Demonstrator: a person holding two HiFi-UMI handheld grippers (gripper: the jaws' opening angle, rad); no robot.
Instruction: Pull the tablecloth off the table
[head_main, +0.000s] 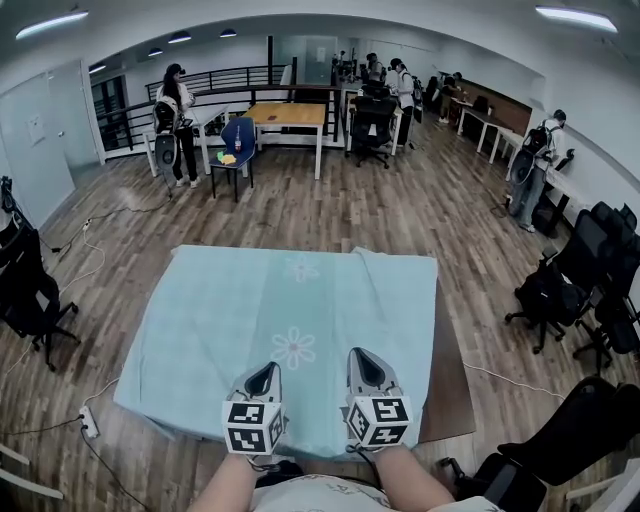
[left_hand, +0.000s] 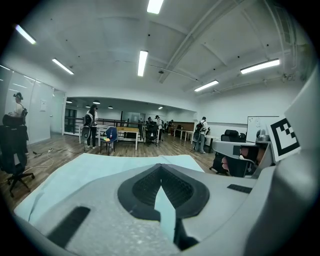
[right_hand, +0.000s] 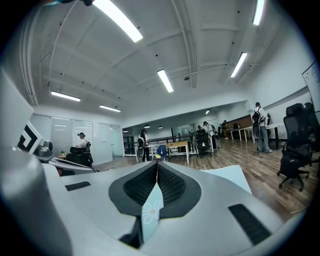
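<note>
A light blue tablecloth (head_main: 260, 320) with pale flower prints covers most of the table (head_main: 452, 385), whose brown top shows bare along the right side. My left gripper (head_main: 263, 377) and right gripper (head_main: 362, 363) sit side by side at the cloth's near edge. Each is shut on a pinched fold of the tablecloth. In the left gripper view a strip of tablecloth (left_hand: 163, 212) stands between the closed black pads (left_hand: 137, 187). In the right gripper view a fold of tablecloth (right_hand: 150, 210) with a flower print is clamped the same way.
Black office chairs stand at the left (head_main: 30, 295) and the right (head_main: 555, 290). A power strip (head_main: 88, 420) and cables lie on the wood floor at the left. Farther back are a blue chair (head_main: 236, 140), a wooden table (head_main: 285, 115) and several people.
</note>
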